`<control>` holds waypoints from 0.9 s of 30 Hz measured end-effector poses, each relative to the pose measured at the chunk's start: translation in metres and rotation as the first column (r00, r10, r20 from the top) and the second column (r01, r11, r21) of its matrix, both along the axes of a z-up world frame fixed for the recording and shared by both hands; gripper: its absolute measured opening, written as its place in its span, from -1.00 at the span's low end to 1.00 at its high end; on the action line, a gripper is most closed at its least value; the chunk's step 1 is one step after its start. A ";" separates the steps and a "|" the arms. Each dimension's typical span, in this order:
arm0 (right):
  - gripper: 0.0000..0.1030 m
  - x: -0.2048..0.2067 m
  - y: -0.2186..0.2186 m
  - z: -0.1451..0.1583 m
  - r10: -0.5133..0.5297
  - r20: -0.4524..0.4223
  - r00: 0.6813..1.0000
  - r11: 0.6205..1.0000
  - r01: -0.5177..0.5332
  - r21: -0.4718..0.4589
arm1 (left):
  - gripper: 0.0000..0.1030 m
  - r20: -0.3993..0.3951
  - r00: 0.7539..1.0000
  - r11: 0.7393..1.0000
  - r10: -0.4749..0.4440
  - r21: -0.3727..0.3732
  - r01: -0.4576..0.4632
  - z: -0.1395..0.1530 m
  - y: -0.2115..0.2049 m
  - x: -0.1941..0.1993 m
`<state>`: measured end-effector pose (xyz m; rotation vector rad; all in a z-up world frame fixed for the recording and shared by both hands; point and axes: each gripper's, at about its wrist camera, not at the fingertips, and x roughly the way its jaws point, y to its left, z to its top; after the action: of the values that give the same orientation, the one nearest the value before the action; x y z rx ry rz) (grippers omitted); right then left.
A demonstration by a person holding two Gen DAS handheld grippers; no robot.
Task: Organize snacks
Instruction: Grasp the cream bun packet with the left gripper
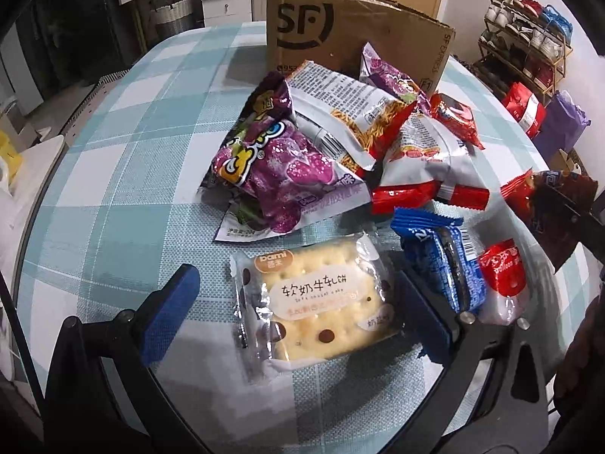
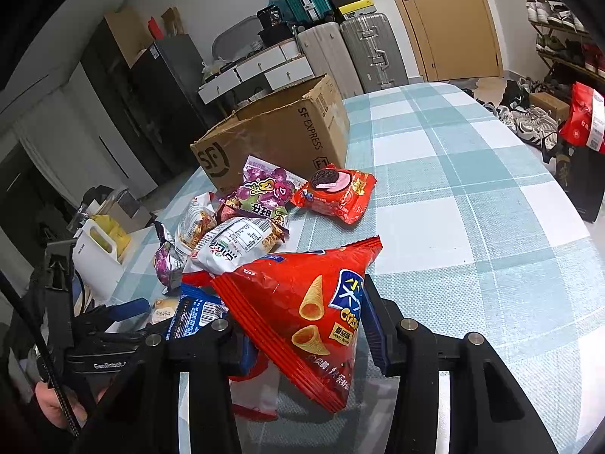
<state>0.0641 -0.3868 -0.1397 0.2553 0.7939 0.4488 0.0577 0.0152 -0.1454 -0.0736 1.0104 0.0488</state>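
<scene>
Left wrist view looks down on a table (image 1: pixel 124 174) covered in a teal and white checked cloth, where a loose heap of snack packets lies toward the far edge, just in front of an open brown cardboard box (image 1: pixel 340 34) that likely waits to receive them. Nearest the camera, the left tool (image 1: pixel 298 302) is spread wide, its blue ribbed pads either side of a flat, square cracker packet (image 1: pixel 321 306) in clear crinkly film; one pad stands clear of it and nothing is gripped yet, so this looks like a lineup for a pinch. Beside it lie a glossy blue foil packet (image 1: pixel 442 265) and a shiny purple candy bag (image 1: pixel 272 174) (puffy, creased, easily crushed). Right wrist view shows the right tool (image 2: pixel 306 336) clenched on a red, pillow-shaped cone-snack bag (image 2: pixel 302 310), lifted by its slick, crimped body above the table's near side, probably to carry it boxward. A red cookie packet (image 2: pixel 336 193) rests alone near the box.
</scene>
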 end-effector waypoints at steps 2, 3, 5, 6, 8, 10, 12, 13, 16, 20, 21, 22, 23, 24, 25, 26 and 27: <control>-0.10 -0.001 -0.002 0.000 -0.003 0.000 1.000 1.000 0.003 0.005 | 0.99 0.003 1.000 1.000 0.004 0.005 -0.004 0.000 -0.002 0.001; -0.10 0.000 -0.002 0.000 -0.003 0.000 1.000 1.000 0.003 0.007 | 0.99 0.003 1.000 1.000 0.004 0.011 -0.005 -0.001 -0.003 0.001; -0.10 -0.001 -0.002 0.000 -0.005 0.001 1.000 1.000 0.005 0.008 | 0.99 -0.004 1.000 1.000 0.010 0.024 -0.010 -0.003 -0.005 0.003; -0.10 -0.001 -0.003 0.000 -0.005 0.001 1.000 1.000 0.005 0.010 | 1.00 -0.007 1.000 1.000 0.011 0.028 -0.010 -0.005 -0.006 0.004; -0.10 -0.001 -0.004 -0.001 -0.007 0.001 1.000 1.000 0.007 0.010 | 1.00 -0.019 1.000 0.999 0.009 0.037 -0.008 -0.009 -0.008 0.006; -0.10 -0.002 -0.005 -0.001 -0.008 0.002 1.000 1.000 0.008 0.014 | 0.86 0.000 1.000 0.999 -0.001 0.036 0.001 -0.008 -0.010 0.005; -0.10 -0.002 -0.005 0.000 -0.008 0.002 1.000 1.000 0.008 0.013 | 0.63 0.025 0.999 0.999 -0.026 0.034 0.025 -0.006 -0.012 0.003; -0.10 -0.002 -0.005 -0.001 -0.008 0.003 1.000 1.000 0.007 0.013 | 0.48 0.032 0.999 0.999 -0.036 0.032 0.035 -0.006 -0.012 0.003; -0.10 -0.002 -0.006 -0.001 -0.009 0.000 1.000 1.000 0.009 0.017 | 0.17 0.048 0.997 0.998 -0.066 0.021 0.065 -0.003 -0.008 0.001; -0.10 -0.003 -0.006 0.000 -0.006 -0.002 1.000 1.000 0.006 0.020 | 0.13 0.056 0.994 0.996 -0.092 -0.009 0.093 -0.002 0.003 0.000; -0.10 -0.003 -0.006 0.001 -0.004 0.000 1.000 1.000 0.004 0.020 | 0.12 0.058 0.994 0.995 -0.096 -0.016 0.097 -0.002 0.003 -0.002; -0.10 -0.003 -0.005 0.001 -0.003 0.003 1.000 1.000 0.003 0.018 | 0.12 0.059 0.994 0.995 -0.096 -0.032 0.098 -0.001 0.006 -0.001; -0.10 -0.004 -0.005 0.003 -0.002 0.006 1.000 1.000 0.002 0.018 | 0.12 0.060 0.994 0.994 -0.095 -0.040 0.098 -0.001 0.006 -0.003; -0.10 -0.004 -0.004 0.003 -0.002 0.007 1.000 1.000 0.002 0.018 | 0.12 0.058 0.994 0.994 -0.096 -0.044 0.099 0.000 0.007 -0.003; -0.10 -0.004 -0.004 0.004 -0.002 0.008 1.000 1.000 0.002 0.018 | 0.12 0.059 0.994 0.994 -0.096 -0.049 0.098 0.000 0.008 -0.005; -0.10 -0.005 -0.004 0.005 -0.002 0.010 1.000 1.000 0.002 0.017 | 0.12 0.059 0.994 0.994 -0.093 -0.055 0.096 0.000 0.008 -0.007; -0.10 -0.005 -0.003 0.005 -0.002 0.010 1.000 1.000 0.002 0.016 | 0.12 0.062 0.994 0.994 -0.091 -0.060 0.095 0.001 0.008 -0.010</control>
<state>0.0595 -0.3898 -0.1342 0.2681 0.7802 0.4545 0.0482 0.0232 -0.1445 -0.0846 0.9549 -0.0696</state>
